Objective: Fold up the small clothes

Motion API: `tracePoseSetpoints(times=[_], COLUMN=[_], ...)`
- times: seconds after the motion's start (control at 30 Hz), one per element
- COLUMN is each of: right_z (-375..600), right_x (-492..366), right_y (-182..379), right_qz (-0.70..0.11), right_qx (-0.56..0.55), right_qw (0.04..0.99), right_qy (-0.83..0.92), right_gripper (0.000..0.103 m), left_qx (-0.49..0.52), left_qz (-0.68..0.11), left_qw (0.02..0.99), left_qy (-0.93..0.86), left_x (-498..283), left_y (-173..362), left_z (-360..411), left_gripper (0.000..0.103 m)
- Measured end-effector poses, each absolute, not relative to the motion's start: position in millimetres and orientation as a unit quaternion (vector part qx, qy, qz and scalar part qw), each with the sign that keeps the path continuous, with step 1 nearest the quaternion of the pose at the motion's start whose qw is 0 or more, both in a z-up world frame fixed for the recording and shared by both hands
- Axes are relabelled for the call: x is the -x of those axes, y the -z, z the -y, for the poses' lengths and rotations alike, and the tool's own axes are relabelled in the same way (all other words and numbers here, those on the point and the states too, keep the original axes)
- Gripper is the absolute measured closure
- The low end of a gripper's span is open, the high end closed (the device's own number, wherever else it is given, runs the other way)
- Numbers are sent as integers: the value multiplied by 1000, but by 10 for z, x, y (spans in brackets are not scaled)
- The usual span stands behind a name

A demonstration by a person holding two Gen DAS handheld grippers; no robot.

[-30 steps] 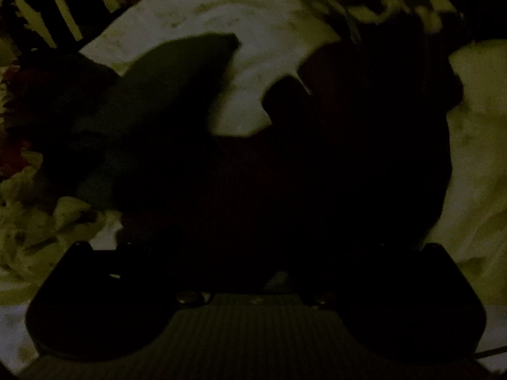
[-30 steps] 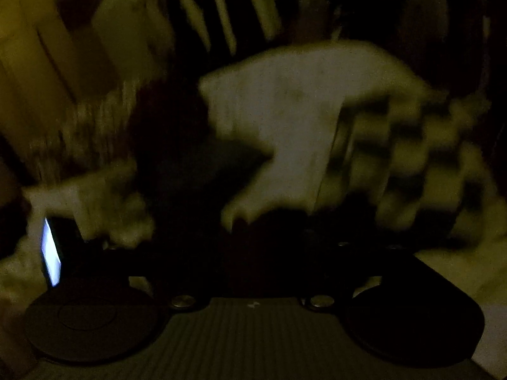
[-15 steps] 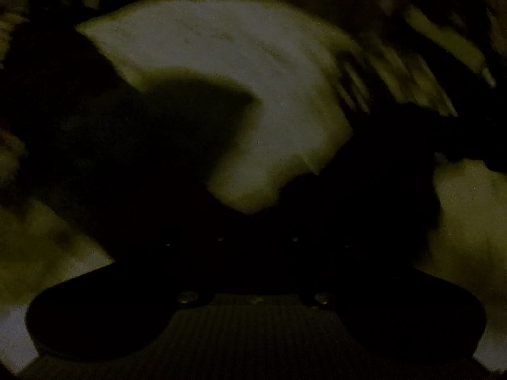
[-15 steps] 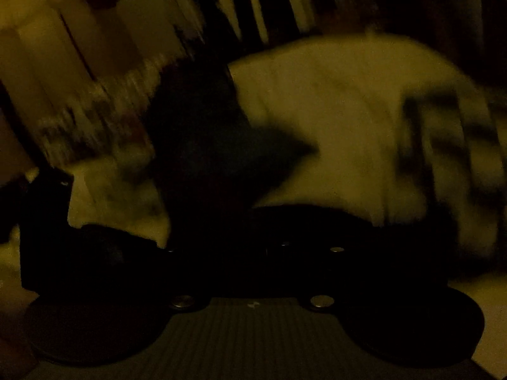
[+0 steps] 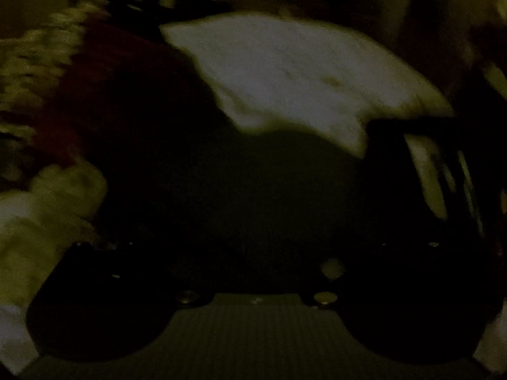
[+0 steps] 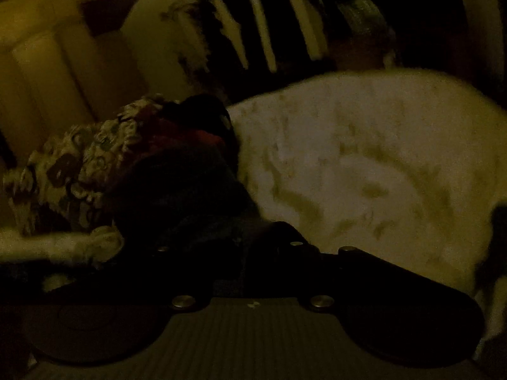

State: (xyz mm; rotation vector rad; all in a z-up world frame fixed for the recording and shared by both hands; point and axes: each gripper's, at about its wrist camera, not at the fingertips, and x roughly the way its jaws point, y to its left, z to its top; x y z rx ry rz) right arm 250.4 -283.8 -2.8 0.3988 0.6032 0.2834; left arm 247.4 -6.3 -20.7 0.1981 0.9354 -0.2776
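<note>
Too dark: I can't tell whether my left gripper (image 5: 253, 209) or right gripper (image 6: 250, 237) is apart or clamped. Dark garment (image 6: 187, 196) lies bunched beside pale bedsheet (image 6: 364, 164); I judge folding barely begun.

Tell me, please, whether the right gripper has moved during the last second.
Yes. In its wrist view the pale slats and the white sheet have slid rightward across the frame, so the right gripper has swung to the left.
</note>
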Motion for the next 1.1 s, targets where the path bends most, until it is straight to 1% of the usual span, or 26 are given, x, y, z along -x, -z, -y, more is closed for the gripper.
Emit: tracePoseSetpoints(times=[0.03,0.07,0.1,0.17,0.2,0.23,0.3,0.37,0.4,0.43,0.47,0.5,0.53,0.6,0.7,0.77,0.8,0.83,0.87,0.9,0.93,0.97,1.0,1.03,1.07,1.1], right_z=[2899,2938,2951,2938,2916,2943,3021,3120,3160,3202,3241,3266,3290,3259,3211,3141,3095,3046,2997,2964,2915,2873,2826,2779,2728,2687], right_x=[-2516,-2490,-2410,-2169,-2066,-1909,-1562,-1165,-1006,-837,-668,-555,-399,-276,-146,-126,-143,-178,-215,-245,-294,-345,-389,-413,-451,-478], right_y=[77,102,96,24,-13,-45,-99,-125,-118,-94,-54,3,73,224,473,615,672,732,791,833,877,904,935,967,999,1021], right_qz=[-305,-315,-316,-315,-312,-309,-306,-305,-305,-308,-314,-321,-326,-347,-374,-391,-399,-410,-417,-422,-429,-435,-441,-447,-453,-453], right_qx=[-219,-231,-220,-159,-140,-128,-121,-125,-131,-141,-153,-163,-174,-185,-215,-230,-231,-229,-231,-236,-239,-243,-248,-250,-250,-253], right_qw=[917,912,916,932,937,939,940,941,939,937,932,928,924,913,895,882,878,873,869,867,862,858,853,849,845,844], right_qy=[-133,-126,-115,-82,-77,-77,-84,-84,-86,-90,-95,-99,-100,-104,-114,-125,-129,-133,-129,-122,-123,-126,-129,-131,-132,-133], right_gripper=[45,40,40,34,24,17,17,17,17,17,17,17,17,17,19,20,20,20,20,20,19,19,16,15,15,13], left_qx=[-109,-127,-144,-184,-192,-193,-191,-221,-243,-253,-251,-233,-211,-183,-183,-159,-156,-159,-165,-172,-178,-178,-175,-170,-163,-155], left_qz=[-457,-463,-464,-465,-467,-470,-479,-474,-469,-463,-459,-473,-488,-484,-427,-394,-379,-370,-361,-351,-341,-334,-334,-342,-359,-381], left_qw=[870,862,857,850,847,843,833,829,829,829,828,822,818,829,874,900,910,915,918,920,922,924,924,922,919,911], left_qy=[147,163,170,165,165,175,200,198,186,185,201,217,220,212,143,97,61,33,13,-10,-36,-58,-67,-55,-17,26], left_x=[-2385,-2293,-2242,-2142,-2111,-2091,-2017,-1967,-1951,-1937,-1916,-1939,-1997,-2151,-2445,-2691,-2810,-2871,-2903,-2915,-2899,-2896,-2847,-2774,-2697,-2608], left_y=[290,373,428,559,609,652,741,867,936,974,995,998,983,867,511,253,141,61,-6,-70,-127,-154,-162,-203,-177,-126], left_z=[132,242,326,508,569,630,785,951,1039,1087,1134,1158,1152,1089,906,678,549,427,330,215,91,-2,-135,-232,-323,-381], left_gripper=[0,0,0,0,0,0,0,0,4,27,48,93,97,97,97,97,95,92,84,48,0,3,0,0,0,0])
